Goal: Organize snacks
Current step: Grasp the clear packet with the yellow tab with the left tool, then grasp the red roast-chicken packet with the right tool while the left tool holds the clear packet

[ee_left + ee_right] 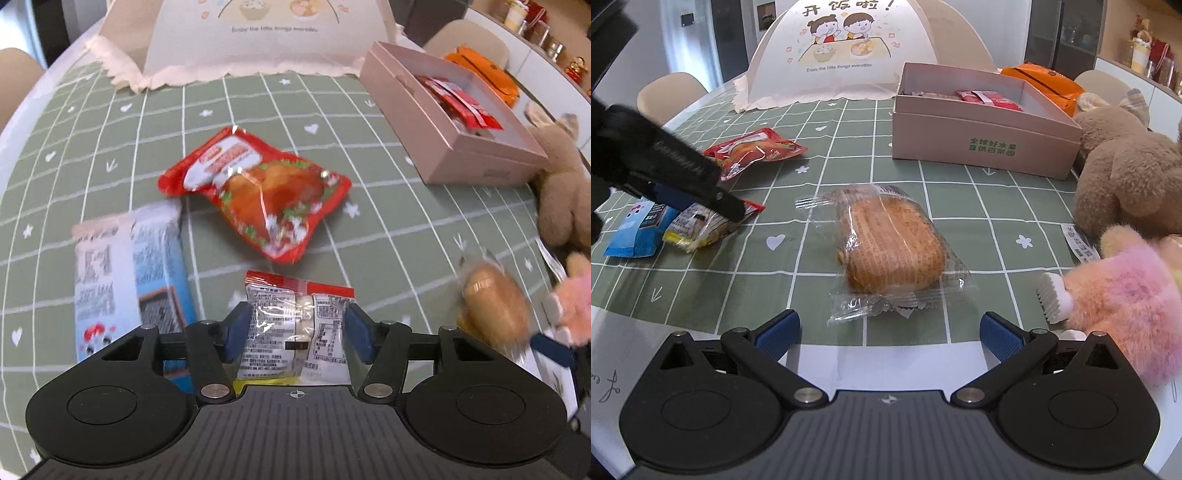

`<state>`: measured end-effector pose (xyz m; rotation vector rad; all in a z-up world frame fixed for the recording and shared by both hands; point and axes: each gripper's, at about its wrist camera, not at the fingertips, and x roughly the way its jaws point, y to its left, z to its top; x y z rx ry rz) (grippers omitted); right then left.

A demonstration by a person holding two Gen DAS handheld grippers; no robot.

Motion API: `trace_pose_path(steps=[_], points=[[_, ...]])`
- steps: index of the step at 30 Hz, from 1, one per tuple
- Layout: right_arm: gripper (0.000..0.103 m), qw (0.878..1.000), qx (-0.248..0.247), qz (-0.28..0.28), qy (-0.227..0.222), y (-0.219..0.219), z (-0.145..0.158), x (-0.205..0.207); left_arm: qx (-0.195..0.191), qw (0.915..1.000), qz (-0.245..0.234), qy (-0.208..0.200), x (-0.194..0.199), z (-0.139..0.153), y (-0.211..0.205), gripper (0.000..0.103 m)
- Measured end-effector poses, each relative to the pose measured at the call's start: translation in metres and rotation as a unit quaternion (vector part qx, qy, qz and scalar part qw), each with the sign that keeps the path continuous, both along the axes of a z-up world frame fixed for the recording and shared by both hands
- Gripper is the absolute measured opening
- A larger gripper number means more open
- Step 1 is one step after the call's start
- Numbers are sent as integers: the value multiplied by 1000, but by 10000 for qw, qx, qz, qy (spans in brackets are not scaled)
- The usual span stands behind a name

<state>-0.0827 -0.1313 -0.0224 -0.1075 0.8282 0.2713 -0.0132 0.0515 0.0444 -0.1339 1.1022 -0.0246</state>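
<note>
The left gripper (295,328) stands straddling a small clear packet (295,328) with a red top strip: one blue pad sits at each long edge of it. The pads look to be at the wrapper's sides, but whether they press on it I cannot tell. The packet's long axis runs straight out along the fingers, red strip at the far end, so the jaws cross its narrow width — the right way round for a pinch. Just left of the left finger lies a blue pack (129,280); ahead of the fingertips, a red pouch (258,192), skewed.

The right gripper (888,332) has its fingers wide apart with nothing between them. A wrapped bun (890,247) lies just ahead of the tips, roughly centred, its long axis running away from them and a little to the left.

The pink box (982,136) — some red sachets already in it — sits far ahead and right of both, nearer the right hand. The packet would likely go there next.
</note>
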Motion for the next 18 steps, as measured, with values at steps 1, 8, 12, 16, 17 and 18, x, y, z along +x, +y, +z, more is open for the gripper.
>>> trace_pose_path(steps=[1, 8, 12, 16, 17, 18], points=[[103, 10000, -8, 8, 22, 0, 0, -1, -15, 10000, -8, 36, -5, 1, 2, 60], [103, 9990, -94, 370, 237, 1, 4, 4, 290, 9994, -101, 156, -54, 2, 6, 59], [103, 9956, -208, 723, 555, 1, 11, 26, 266, 9995, -123, 134, -62, 3, 8, 60], [103, 9969, 109, 638, 453, -6, 27, 40, 258, 9996, -111, 79, -63, 3, 8, 60], [103, 9968, 88, 648, 453, -5, 29, 44, 258, 9996, -122, 61, -64, 2, 8, 60], [103, 9972, 46, 618, 425, -2, 30, 48, 252, 9996, -128, 43, -65, 2, 8, 60]])
